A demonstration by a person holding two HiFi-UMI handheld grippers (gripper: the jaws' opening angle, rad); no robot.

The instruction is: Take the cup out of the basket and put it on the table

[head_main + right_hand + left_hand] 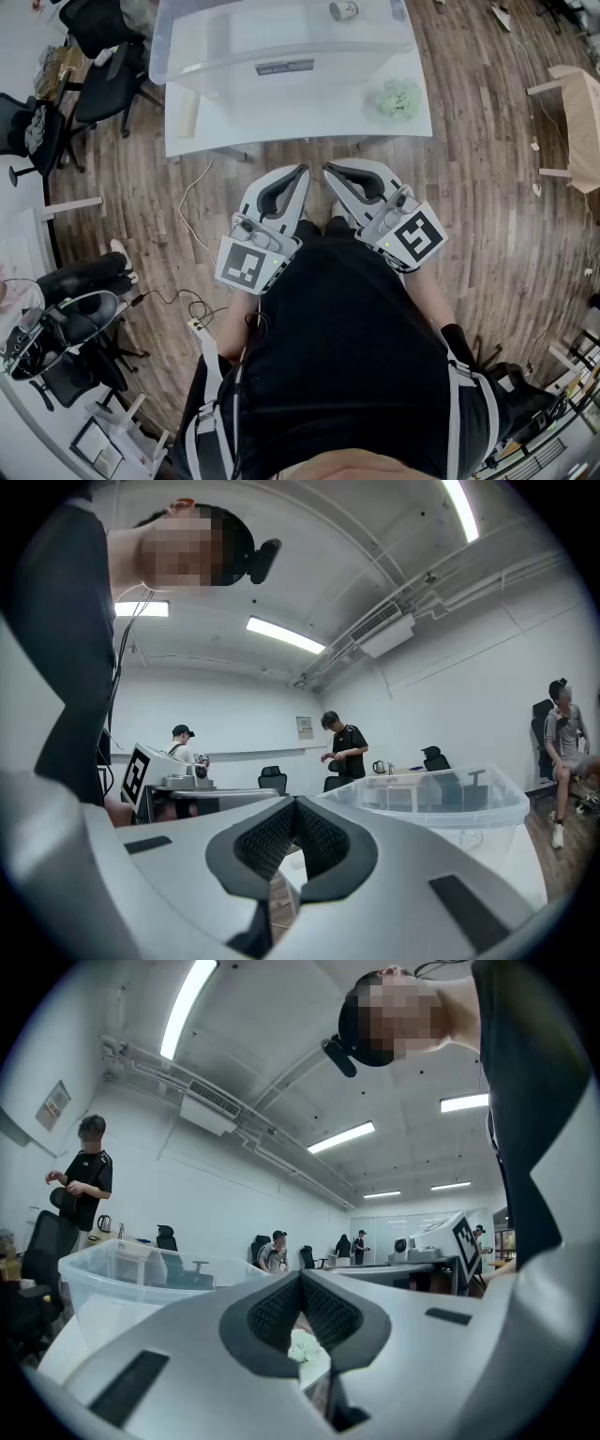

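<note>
Facing the worktop and its clear basket, the left tongs and right tongs are held side by side, each pressed together, nothing pinched

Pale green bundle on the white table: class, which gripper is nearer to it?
Right. The right gripper hangs short of the table edge, left of the pale green bundle; the left gripper is farther left.

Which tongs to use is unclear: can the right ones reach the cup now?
Probably not yet: right tongs sit shut near the body, and the cup lies at the clear bin's far end.
</note>
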